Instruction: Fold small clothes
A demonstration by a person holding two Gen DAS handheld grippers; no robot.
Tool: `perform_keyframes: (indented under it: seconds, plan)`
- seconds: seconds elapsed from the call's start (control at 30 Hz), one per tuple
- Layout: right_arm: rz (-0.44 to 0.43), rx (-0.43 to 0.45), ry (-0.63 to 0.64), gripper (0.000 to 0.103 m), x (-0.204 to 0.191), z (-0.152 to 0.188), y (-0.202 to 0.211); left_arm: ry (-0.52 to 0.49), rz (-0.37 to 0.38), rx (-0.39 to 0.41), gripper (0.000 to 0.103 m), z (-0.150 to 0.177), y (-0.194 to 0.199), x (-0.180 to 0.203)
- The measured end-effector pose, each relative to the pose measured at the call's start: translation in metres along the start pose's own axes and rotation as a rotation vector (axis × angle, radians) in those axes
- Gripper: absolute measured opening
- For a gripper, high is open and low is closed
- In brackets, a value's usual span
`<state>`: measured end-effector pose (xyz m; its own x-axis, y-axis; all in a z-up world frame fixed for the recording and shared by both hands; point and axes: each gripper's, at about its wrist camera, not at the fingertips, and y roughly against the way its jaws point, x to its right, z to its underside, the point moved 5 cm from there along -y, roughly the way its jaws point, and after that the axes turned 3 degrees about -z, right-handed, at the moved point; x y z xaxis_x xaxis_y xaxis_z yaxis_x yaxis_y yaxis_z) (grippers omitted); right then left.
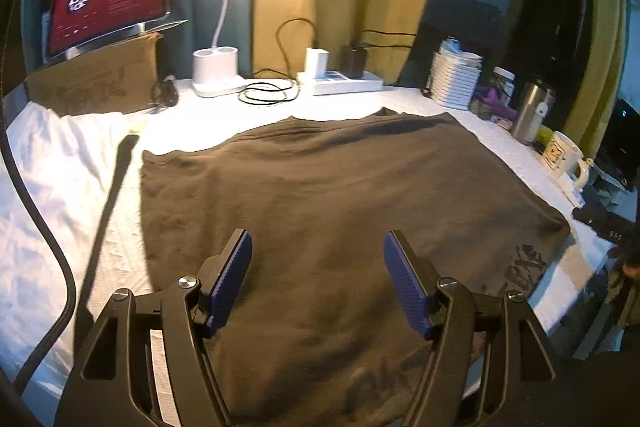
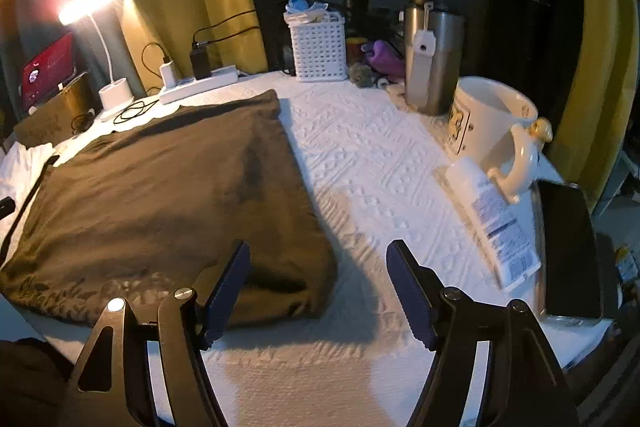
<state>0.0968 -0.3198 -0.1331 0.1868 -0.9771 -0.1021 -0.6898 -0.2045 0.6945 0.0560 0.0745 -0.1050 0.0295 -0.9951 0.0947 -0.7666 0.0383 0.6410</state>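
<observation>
The left gripper hung spread over the brown garment, which lay flat on the white-covered desk. The right gripper, also spread, straddled the garment's right edge. Right of the garment stood a mug, tumbler and white basket; behind it, a lamp.

**Layout: garment centred, clutter along rear and right edges**

The garment was laid flat mid-table on the cloth. The left gripper was held over its near part, jaws apart; the right gripper was held over its near right corner. Behind it, left to right, were placed a laptop on a box, lamp base, power strip and basket. Right of the garment stood a tumbler, a mug before it, then a tube and a phone nearest.
</observation>
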Motion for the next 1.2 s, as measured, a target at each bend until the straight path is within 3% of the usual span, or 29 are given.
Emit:
perform_keyframes:
  seconds: [0.17,0.33,0.7,1.2]
  plan:
    - [-0.058,-0.059,-0.067,0.074,0.001,0.025,-0.012,-0.041,0.005,-0.003,0.069,-0.002,-0.002,0.017]
    - [-0.122,-0.084,-0.118,0.082,0.000,0.035,-0.013,-0.071,-0.003,-0.013,0.069,0.001,-0.006,0.022]
    - [-0.214,-0.091,-0.155,0.088,-0.031,0.021,-0.034,-0.043,-0.032,-0.052,0.069,0.010,-0.022,0.002]
    - [-0.234,-0.103,-0.152,0.088,-0.061,-0.017,-0.082,0.010,-0.057,-0.077,0.069,-0.003,-0.051,-0.035]
